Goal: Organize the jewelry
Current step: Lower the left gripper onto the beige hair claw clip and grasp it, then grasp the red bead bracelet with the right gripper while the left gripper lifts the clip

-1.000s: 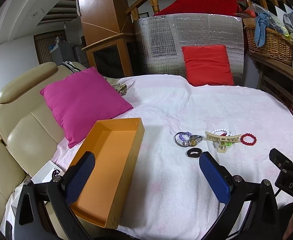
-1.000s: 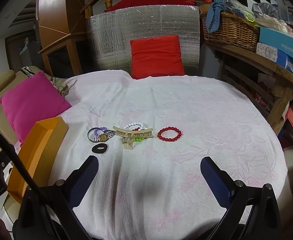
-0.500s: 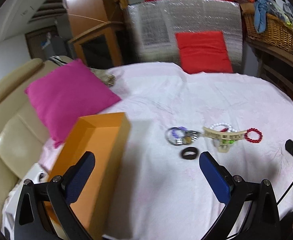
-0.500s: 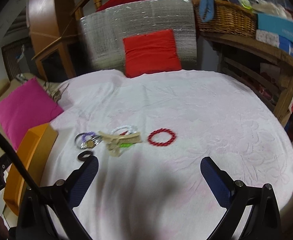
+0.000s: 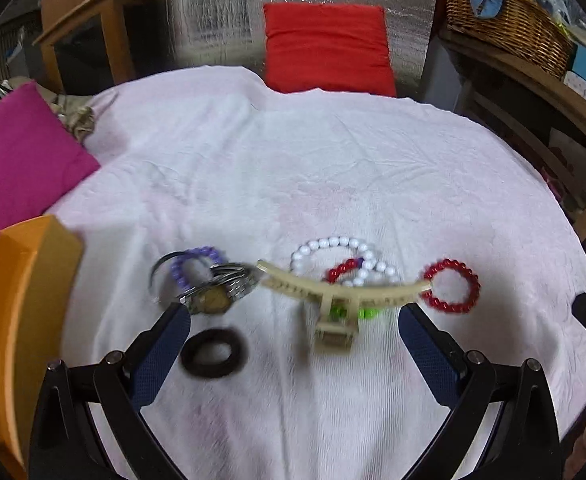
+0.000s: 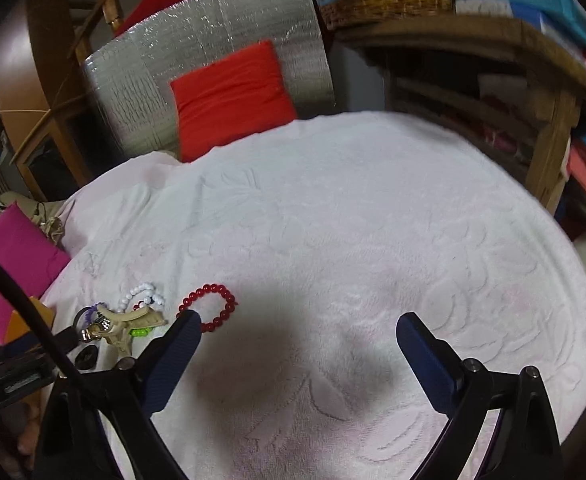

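Jewelry lies in a cluster on the white cloth: a watch, a purple bead bracelet, a black hair tie, a cream hair claw, a white bead bracelet and a red bead bracelet. My left gripper is open just before them, the claw between its fingers. An orange box stands at the left. My right gripper is open and empty over bare cloth; the red bracelet lies by its left fingertip.
A pink cushion lies at the far left, a red cushion against a silver panel at the back. A wooden shelf with a wicker basket stands at the right. The left gripper's cable crosses the right view.
Both grippers have moved forward and down toward the cloth. The left one has swung right from the orange box to the jewelry cluster. The right one has tilted rightward.
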`<state>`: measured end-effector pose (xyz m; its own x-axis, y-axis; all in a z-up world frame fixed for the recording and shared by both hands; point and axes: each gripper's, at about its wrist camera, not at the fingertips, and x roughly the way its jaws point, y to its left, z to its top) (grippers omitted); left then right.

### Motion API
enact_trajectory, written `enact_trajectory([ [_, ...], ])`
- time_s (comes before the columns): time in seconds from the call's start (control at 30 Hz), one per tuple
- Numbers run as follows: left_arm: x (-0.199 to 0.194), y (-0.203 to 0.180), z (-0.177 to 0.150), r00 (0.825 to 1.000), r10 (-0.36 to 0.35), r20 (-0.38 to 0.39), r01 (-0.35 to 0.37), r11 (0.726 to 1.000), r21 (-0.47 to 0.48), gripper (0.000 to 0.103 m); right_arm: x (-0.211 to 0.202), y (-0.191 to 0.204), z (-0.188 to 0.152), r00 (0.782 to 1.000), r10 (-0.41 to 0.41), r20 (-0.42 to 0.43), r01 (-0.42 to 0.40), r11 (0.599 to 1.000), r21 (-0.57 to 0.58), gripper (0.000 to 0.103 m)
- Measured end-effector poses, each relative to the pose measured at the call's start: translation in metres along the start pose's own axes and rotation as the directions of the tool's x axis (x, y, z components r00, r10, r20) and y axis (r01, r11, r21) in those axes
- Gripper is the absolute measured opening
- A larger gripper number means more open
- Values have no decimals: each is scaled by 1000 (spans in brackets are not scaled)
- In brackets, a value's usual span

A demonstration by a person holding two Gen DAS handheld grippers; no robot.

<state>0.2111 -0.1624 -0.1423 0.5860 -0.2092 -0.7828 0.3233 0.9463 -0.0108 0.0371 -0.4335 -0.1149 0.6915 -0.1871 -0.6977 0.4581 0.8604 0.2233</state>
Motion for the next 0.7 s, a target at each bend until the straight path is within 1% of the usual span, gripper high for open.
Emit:
enact_trajectory([
  [0.07,15,-2,-3,998,-31,-50,31,1000,-5,103,4,-2,1,1000,-5,-9,5,1000,14,99],
  [0.17,28,-5,-7,993,-54,-104,53,998,-16,103,9,-5,2,1000,0,-21,1,1000,29,99],
  [0.2,32,-7,-7,992,-63,-112,62,998,-12,99,11,-4,1,1000,0,-25,0,1000,27,99],
  [0.23,33,-8,-7,992,-63,-112,62,998,-7,92,13,-2,1,999,4,-34,-3,1000,23,99],
  [0.27,35,-9,-7,992,-53,-111,53,999,4,87,14,0,0,999,14,-42,-13,1000,18,99],
  [0.3,38,-10,-7,992,-48,-113,49,999,11,73,15,3,-1,999,19,-44,-19,1000,12,99],
  [0.33,42,-11,-7,991,-56,-123,58,998,15,54,16,5,-1,999,19,-44,-18,1000,6,99],
  [0.37,48,-11,-7,988,-67,-139,70,997,13,46,15,8,-2,999,13,-41,-14,1000,-6,99],
  [0.4,54,-9,-7,985,-79,-156,81,997,5,41,15,10,-2,999,8,-38,-8,1000,-19,99],
  [0.5,51,-8,-8,990,-58,-132,62,998,25,29,16,14,-4,999,-3,-37,1,999,-43,99],
  [0.63,41,-4,-8,991,-84,-102,87,996,25,28,24,21,-4,998,-22,-51,18,997,-79,99],
  [0.7,31,-2,-9,993,-87,-75,91,995,43,28,28,26,-3,999,-13,-53,7,994,-106,98],
])
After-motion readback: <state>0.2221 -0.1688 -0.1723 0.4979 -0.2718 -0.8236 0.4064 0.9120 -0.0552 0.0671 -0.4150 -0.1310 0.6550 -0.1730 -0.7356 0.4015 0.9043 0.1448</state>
